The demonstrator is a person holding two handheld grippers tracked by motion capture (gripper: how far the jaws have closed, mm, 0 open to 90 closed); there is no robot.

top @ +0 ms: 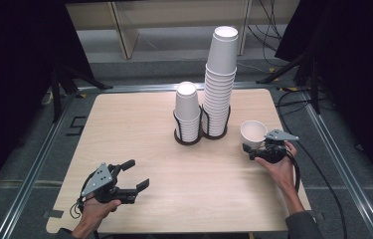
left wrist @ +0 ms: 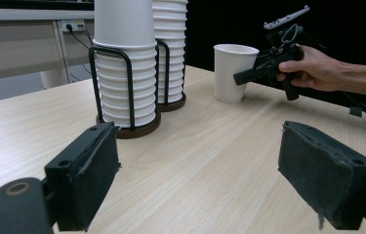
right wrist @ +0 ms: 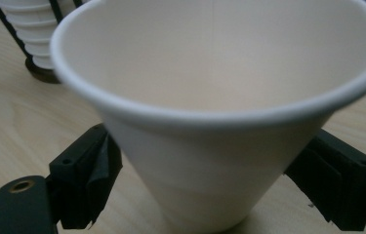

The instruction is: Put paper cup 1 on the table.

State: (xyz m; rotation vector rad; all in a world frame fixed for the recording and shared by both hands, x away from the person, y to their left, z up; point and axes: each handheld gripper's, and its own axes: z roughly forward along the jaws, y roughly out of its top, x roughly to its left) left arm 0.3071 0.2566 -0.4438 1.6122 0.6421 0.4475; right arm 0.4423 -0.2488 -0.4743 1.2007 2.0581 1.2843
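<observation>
Right side of the table (top: 139,124), all eyes there; the lone paper cup (top: 252,133) stands upright, mouth up, just right of the tall stack (top: 221,79) and a little nearer; the right gripper (top: 247,152) comes in from the near side and has it straddled. From the right gripper view the cup (right wrist: 219,97) sits dead centre between the two black jaws of the right gripper (right wrist: 202,161), one pad at each flank of the wall, low on the body and well under the rim; the jaws stand wide, and whether the pads already press I cannot tell; the wall shows no dent.

That is the relation that matters: the cup's long axis runs straight up, the jaws cross it level, so a squeeze looks likely to take it square across its round body.

Over at the near left the left gripper (top: 139,173) idles with its jaws spread wide and nothing between them; well apart from the cup, so the right hand is plainly the nearer. In its own view the left gripper (left wrist: 200,165) looks across bare wood at the short stack (left wrist: 124,73), with the cup (left wrist: 233,73) and the right gripper (left wrist: 241,77) far right.
</observation>
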